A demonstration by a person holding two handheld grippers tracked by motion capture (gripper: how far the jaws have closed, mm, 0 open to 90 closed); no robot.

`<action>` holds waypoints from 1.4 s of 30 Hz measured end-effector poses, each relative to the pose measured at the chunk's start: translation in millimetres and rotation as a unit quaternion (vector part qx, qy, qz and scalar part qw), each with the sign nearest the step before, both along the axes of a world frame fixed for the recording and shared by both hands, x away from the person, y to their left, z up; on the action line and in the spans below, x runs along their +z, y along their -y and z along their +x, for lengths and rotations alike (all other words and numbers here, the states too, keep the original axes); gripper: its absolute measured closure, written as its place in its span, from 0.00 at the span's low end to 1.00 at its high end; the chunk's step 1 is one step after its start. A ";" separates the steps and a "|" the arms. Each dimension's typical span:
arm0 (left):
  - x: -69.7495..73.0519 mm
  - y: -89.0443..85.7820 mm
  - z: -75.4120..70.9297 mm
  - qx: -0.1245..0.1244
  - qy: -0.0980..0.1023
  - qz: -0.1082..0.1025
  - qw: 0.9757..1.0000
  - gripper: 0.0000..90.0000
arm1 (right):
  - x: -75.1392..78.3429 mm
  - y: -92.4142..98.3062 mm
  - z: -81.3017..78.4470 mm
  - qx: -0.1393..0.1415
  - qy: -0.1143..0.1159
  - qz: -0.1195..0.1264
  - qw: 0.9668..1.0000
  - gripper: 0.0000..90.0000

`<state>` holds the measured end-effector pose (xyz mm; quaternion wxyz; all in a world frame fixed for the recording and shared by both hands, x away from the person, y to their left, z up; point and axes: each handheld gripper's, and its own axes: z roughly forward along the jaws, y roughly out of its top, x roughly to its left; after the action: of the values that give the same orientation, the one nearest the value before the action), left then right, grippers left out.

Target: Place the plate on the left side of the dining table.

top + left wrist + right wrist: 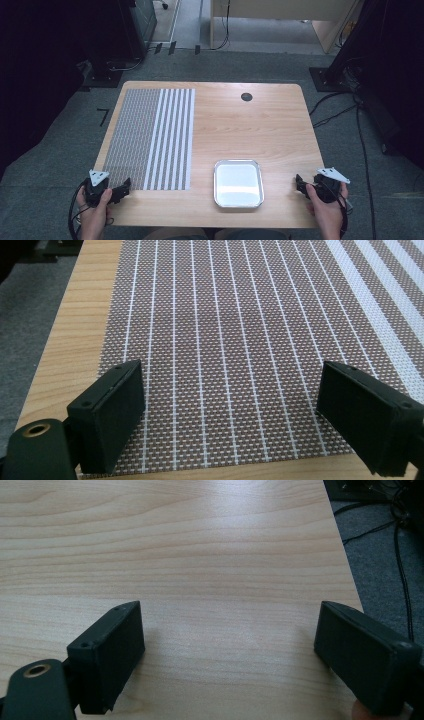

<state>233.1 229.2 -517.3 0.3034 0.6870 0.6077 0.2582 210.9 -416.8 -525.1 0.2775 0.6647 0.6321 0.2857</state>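
Observation:
A woven placemat (150, 137) with brown and white stripes covers the left part of the wooden table (260, 125). An empty metal tray (238, 183) sits near the front edge, middle right. My left gripper (120, 190) is held at the front left corner, over the placemat's near edge (225, 390); its jaws stand wide apart with nothing between them (230, 415). My right gripper (300, 183) is at the front right, beside the tray; its jaws are wide apart over bare wood (230, 650).
A small dark round grommet (246, 96) is set in the table near the far edge. Cables (360, 130) run over the grey carpet to the right. Dark equipment stands (115, 45) and a wooden desk (280, 20) are beyond the table.

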 end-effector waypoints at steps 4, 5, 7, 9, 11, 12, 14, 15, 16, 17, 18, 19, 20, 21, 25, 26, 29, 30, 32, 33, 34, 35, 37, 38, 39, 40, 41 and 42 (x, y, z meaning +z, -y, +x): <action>0.1 -0.1 0.0 0.000 0.000 -0.001 1.000 0.13 | 0.1 0.3 -0.5 -0.002 0.002 0.000 1.000 0.16; 0.1 -0.1 0.0 0.000 0.000 -0.001 1.000 0.13 | 0.3 0.2 -0.9 -0.002 0.002 0.001 1.000 0.16; 0.0 0.3 0.0 0.000 0.000 0.002 1.000 0.13 | 0.4 0.1 -1.4 -0.003 0.003 0.004 1.000 0.16; 0.3 0.4 0.0 0.000 -0.002 0.004 1.000 0.13 | 1.6 -0.8 -2.2 0.000 0.009 0.008 1.000 0.16; 1.1 -0.6 0.0 0.006 -0.004 -0.002 1.000 0.13 | 4.3 -2.7 -3.2 0.000 0.018 0.008 1.000 0.16; 1.6 -1.6 0.1 0.011 -0.003 -0.005 1.000 0.13 | 5.5 -3.5 -3.6 0.001 0.021 0.009 1.000 0.16; 2.4 -4.7 -0.3 0.018 -0.001 -0.015 1.000 0.13 | 9.5 -6.5 -5.4 0.004 0.034 0.011 0.999 0.16; 2.4 -4.7 -0.3 0.018 -0.001 -0.015 1.000 0.13 | 9.5 -6.5 -5.4 0.004 0.034 0.011 0.999 0.16; 3.0 -5.9 -0.5 0.018 0.000 -0.019 1.000 0.13 | 11.2 -8.4 -6.4 0.006 0.037 0.011 0.999 0.16; 3.6 -6.7 -0.9 0.021 0.002 -0.023 1.000 0.13 | 11.2 -8.4 -6.4 0.006 0.037 0.011 0.999 0.16; 4.2 -6.9 -1.3 0.023 0.005 -0.022 0.999 0.13 | 12.8 -10.1 -7.4 0.005 0.040 0.018 0.999 0.16; 4.7 -6.9 -1.6 0.024 0.007 -0.022 0.999 0.13 | 12.8 -10.1 -7.4 0.005 0.040 0.018 0.999 0.16; 6.1 -6.6 -2.1 0.026 0.010 -0.021 0.999 0.13 | 14.2 -11.5 -8.1 0.005 0.043 0.023 0.999 0.16; 6.1 -6.6 -2.1 0.026 0.010 -0.021 0.999 0.14 | 14.2 -11.5 -8.1 0.005 0.043 0.023 0.999 0.16; 7.7 -4.4 -2.3 0.026 0.015 -0.021 0.999 0.14 | 16.7 -15.7 -9.5 0.008 0.050 0.032 0.998 0.16; 7.9 -3.6 -2.1 0.025 0.015 -0.020 0.999 0.14 | 17.1 -16.7 -9.8 0.007 0.051 0.033 0.998 0.16; 8.0 -1.4 -1.8 0.024 0.017 -0.018 0.999 0.14 | 18.6 -19.8 -10.7 0.010 0.055 0.036 0.998 0.16; 8.2 -0.7 -1.8 0.023 0.017 -0.017 0.999 0.14 | 19.6 -22.0 -11.3 0.013 0.058 0.037 0.998 0.16; 9.4 1.8 -2.2 0.020 0.018 -0.019 0.999 0.14 | 20.4 -24.0 -11.8 0.014 0.060 0.040 0.997 0.16; 9.4 1.8 -2.2 0.020 0.018 -0.019 0.999 0.14 | 20.4 -24.0 -11.8 0.014 0.060 0.040 0.997 0.16; 10.4 3.1 -2.5 0.019 0.020 -0.023 0.999 0.14 | 20.6 -24.5 -11.9 0.015 0.061 0.040 0.997 0.16; 11.4 4.0 -2.7 0.017 0.021 -0.028 0.999 0.14 | 20.9 -25.9 -12.0 0.016 0.062 0.042 0.997 0.16; 13.2 6.0 -3.1 0.014 0.025 -0.038 0.999 0.14 | 21.3 -27.5 -12.2 0.018 0.063 0.044 0.997 0.16; 13.9 7.2 -3.3 0.012 0.026 -0.040 0.999 0.14 | 21.6 -28.4 -12.4 0.019 0.063 0.046 0.997 0.16; 14.3 8.4 -3.4 0.011 0.026 -0.041 0.999 0.14 | 21.7 -29.1 -12.4 0.020 0.065 0.045 0.997 0.16; 14.4 9.4 -3.5 0.010 0.027 -0.042 0.999 0.14 | 22.0 -30.0 -12.6 0.020 0.064 0.047 0.997 0.16; 14.6 11.1 -3.6 0.008 0.025 -0.042 0.999 0.14 | 22.1 -31.3 -12.8 0.022 0.065 0.047 0.997 0.16; 14.5 12.1 -3.5 0.007 0.026 -0.042 0.999 0.14 | 22.1 -31.5 -12.7 0.023 0.066 0.047 0.996 0.16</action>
<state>229.6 217.1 -502.8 0.3458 0.6626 0.6145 0.2525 198.3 -385.3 -503.0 0.2807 0.6419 0.6135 0.3645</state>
